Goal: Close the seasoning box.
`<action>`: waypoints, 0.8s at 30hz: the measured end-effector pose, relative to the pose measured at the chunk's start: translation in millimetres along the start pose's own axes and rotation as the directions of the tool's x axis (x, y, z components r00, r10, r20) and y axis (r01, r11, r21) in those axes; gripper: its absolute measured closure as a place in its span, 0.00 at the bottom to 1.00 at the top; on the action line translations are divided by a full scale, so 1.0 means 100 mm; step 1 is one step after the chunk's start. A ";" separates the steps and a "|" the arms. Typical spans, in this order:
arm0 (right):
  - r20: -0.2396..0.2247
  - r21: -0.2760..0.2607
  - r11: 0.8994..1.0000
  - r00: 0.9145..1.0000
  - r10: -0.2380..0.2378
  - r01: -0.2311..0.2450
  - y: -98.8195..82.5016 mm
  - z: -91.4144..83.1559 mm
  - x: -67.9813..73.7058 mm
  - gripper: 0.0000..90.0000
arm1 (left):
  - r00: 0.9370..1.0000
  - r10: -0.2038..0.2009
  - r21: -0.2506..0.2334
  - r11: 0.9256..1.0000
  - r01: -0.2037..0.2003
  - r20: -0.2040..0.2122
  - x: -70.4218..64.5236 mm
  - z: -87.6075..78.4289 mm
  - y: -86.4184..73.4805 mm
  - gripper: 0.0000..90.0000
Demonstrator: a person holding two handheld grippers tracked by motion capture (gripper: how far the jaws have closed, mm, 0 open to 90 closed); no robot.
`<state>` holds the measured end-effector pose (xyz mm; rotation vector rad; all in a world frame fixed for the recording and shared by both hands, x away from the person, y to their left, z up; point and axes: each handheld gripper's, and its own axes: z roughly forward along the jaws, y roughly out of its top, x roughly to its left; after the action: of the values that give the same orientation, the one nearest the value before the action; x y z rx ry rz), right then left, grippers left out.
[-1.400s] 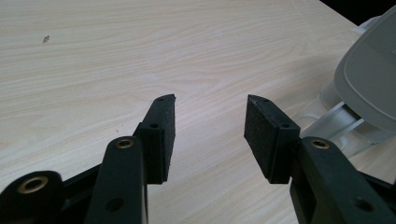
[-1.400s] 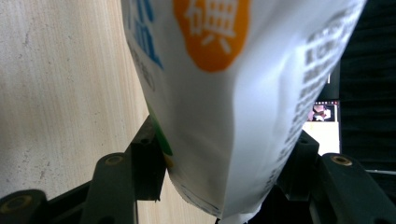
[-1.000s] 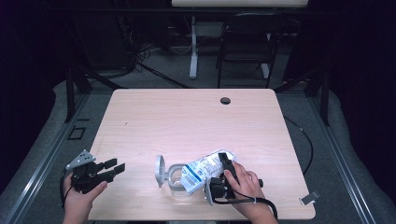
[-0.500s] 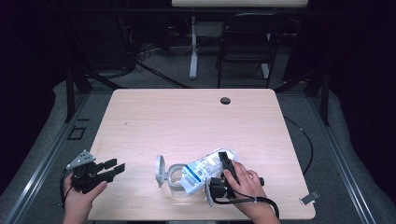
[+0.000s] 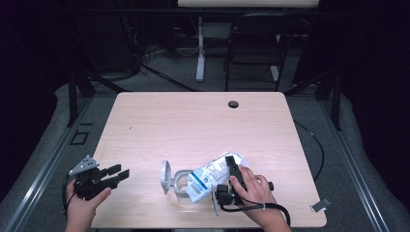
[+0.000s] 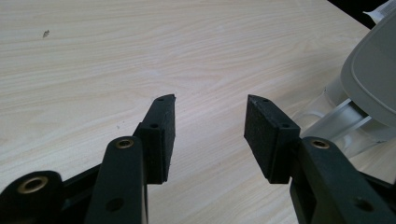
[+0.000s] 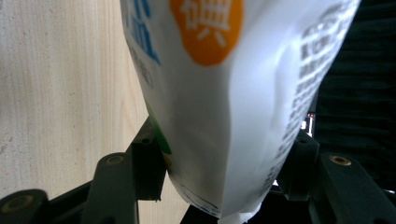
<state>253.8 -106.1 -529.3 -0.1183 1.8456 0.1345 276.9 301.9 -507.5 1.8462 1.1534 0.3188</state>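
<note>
white printed pouch (image 5: 212, 175) tilted over clear lidded container (image 5: 176, 182), near worktop (image 5: 193, 125) front edge at 6 o'clock. right gripper (image 5: 232, 166) pinching pouch. left gripper (image 5: 117, 174) at 8 o'clock, jaws spread, nothing between. pale wood worktop, cable hole (image 5: 233, 104) at 12 o'clock; dark room, chair (image 5: 251, 48) behind.

Honestly nothing shifts here, the white printed plastic pouch (image 5: 211, 175) and both hand-held black grippers sit exactly as before.
</note>
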 end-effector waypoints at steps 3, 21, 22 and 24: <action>0.005 0.003 1.000 1.000 -0.007 0.007 0.00 0.00 0.00 0.50 | 1.000 0.001 -0.001 1.000 -0.001 0.000 0.00 0.00 0.00 0.60; 0.010 0.006 0.999 0.999 -0.040 0.040 0.02 0.00 -0.01 0.50 | 1.000 -0.002 0.002 1.000 0.002 -0.002 0.01 -0.01 0.00 0.60; 0.012 0.005 0.999 0.999 -0.044 0.044 0.02 0.00 -0.02 0.50 | 1.000 -0.003 0.001 1.000 0.003 -0.001 0.01 -0.01 0.00 0.60; 0.009 0.027 0.998 0.999 -0.050 0.050 0.03 -0.02 -0.02 0.50 | 1.000 -0.002 0.001 1.000 0.002 -0.001 0.01 -0.01 0.00 0.60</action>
<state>252.2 -103.0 -527.0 -0.1442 1.8331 0.0750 276.8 303.2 -506.6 1.8461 1.1558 0.3178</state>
